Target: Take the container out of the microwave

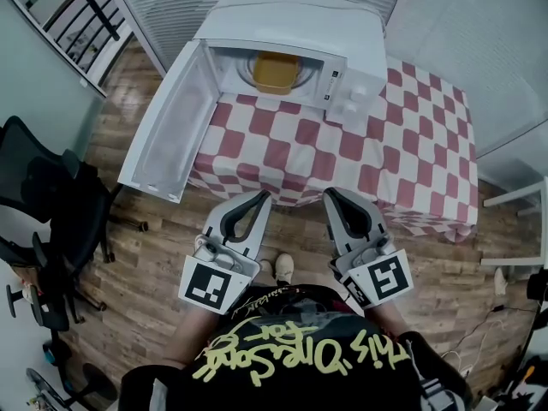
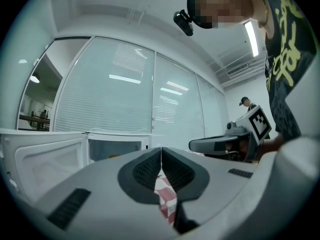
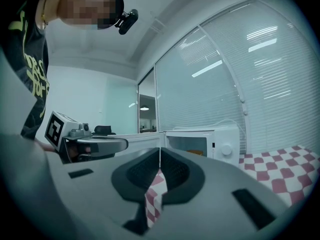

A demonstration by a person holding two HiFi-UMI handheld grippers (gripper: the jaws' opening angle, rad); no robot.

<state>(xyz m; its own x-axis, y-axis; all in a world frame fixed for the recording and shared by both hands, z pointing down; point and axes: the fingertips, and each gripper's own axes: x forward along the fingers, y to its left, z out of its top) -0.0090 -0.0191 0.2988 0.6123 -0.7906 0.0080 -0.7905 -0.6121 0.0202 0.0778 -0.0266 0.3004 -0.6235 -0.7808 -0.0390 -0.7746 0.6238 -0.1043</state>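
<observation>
- The wooden floor (image 1: 154, 281) lies under everything, with a black office chair (image 1: 51, 204) standing on it at the left.
- The table (image 1: 402, 169), covered in red-and-white checks, stands straight ahead of the person.
- The white microwave (image 1: 291, 20) sits on the far left part of the table. Its door (image 1: 163, 131) is swung wide open to the left, out past the table's edge.
- The left gripper (image 1: 262, 197) and the right gripper (image 1: 330, 193) are held level, side by side, at the table's near edge (well short of the microwave). Each has its jaws closed tip to tip with nothing between them.
- The amber container (image 1: 276, 73) rests inside the open microwave cavity, untouched by either gripper.
</observation>
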